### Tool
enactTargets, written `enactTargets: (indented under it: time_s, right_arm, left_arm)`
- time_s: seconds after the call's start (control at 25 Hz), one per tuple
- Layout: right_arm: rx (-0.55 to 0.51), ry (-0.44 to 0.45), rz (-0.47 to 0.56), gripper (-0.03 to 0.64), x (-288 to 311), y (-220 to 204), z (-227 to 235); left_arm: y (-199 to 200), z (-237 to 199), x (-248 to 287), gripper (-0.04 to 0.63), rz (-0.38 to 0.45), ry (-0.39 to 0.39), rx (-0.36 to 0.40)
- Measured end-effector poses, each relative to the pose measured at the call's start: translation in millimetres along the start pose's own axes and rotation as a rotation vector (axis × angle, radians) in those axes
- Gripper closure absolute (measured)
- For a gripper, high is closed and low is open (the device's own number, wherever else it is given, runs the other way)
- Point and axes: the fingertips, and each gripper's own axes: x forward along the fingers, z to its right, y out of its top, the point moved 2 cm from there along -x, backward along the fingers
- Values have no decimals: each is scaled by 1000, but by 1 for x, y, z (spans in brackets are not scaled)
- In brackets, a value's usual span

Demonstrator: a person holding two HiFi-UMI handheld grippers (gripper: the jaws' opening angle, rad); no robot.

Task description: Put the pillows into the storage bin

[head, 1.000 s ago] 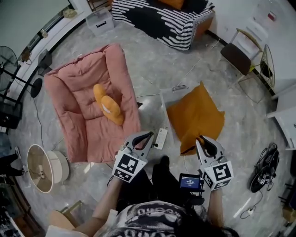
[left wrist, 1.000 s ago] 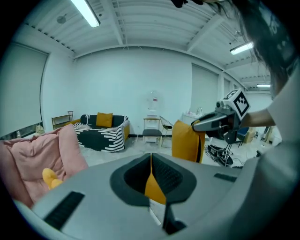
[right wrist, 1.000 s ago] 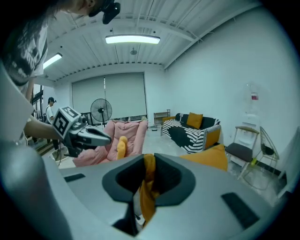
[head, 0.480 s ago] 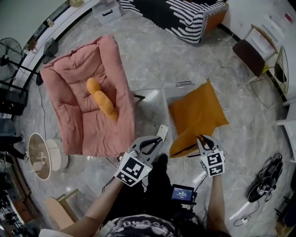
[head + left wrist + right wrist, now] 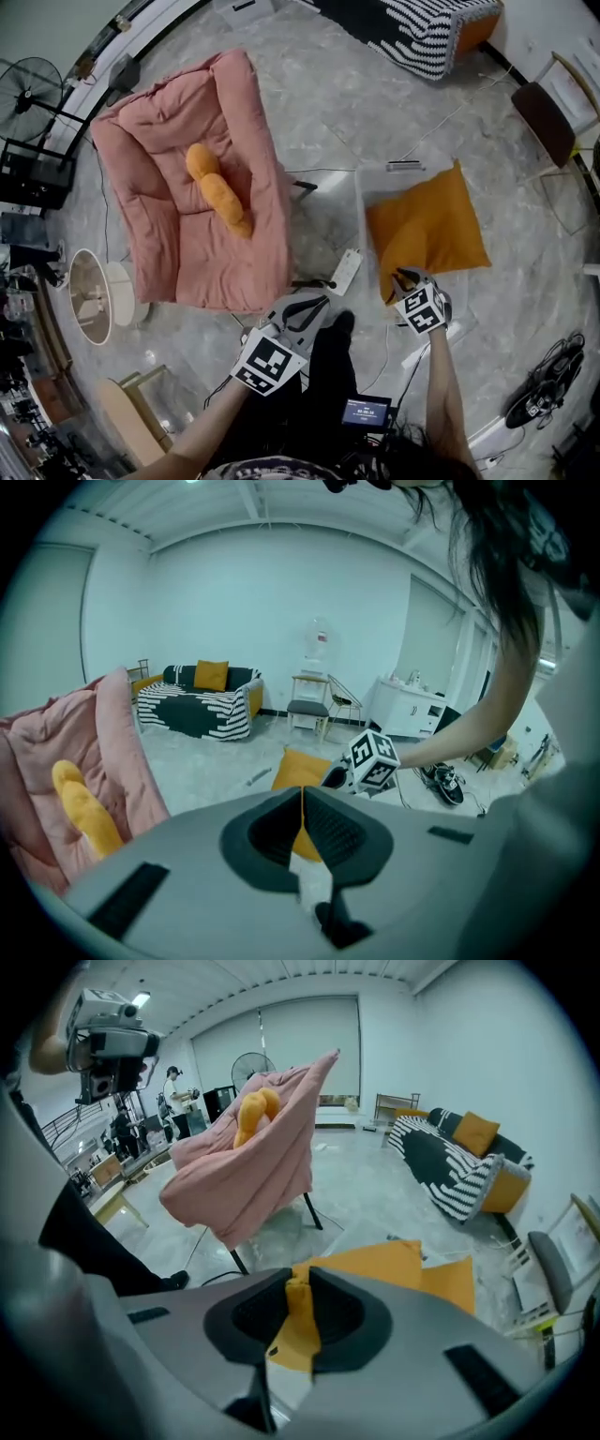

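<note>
Jaws of the right gripper (image 5: 404,277) are clamping the orange pillow's (image 5: 429,228) corner over the storage bin (image 5: 362,194). Left of the bin, the left gripper (image 5: 324,300) is hovering, jaws together, empty. Farther left, a yellow pillow (image 5: 219,191) is lying on a pink chair (image 5: 169,141).

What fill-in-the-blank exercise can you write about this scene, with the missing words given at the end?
1. The right gripper is shut on a corner of the square pillow, whose colour is ____.
2. The left gripper has its fingers together and holds ____.
3. The long pillow lies on the lounge chair, whose colour is ____.

Missing words: orange; nothing; pink.
</note>
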Motion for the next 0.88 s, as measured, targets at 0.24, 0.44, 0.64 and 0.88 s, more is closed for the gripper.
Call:
enactTargets:
  time_s: [0.24,0.44,0.64,0.88]
  right_arm:
    - [175,-12,13,455,32,2,15]
    - [214,-20,106,420,15,41,14]
    - [225,-6,197,416,-5,87,1]
    - [179,43,274,417,-18,156,-36]
  left_arm:
    - [-19,-20,-13,580,-32,59,-38]
    - [-21,-34,-27,580,-12,108,-62]
    - [-6,-46,-48,580,48,146,-63]
    - [-1,-69,-89,580,107,219,-76]
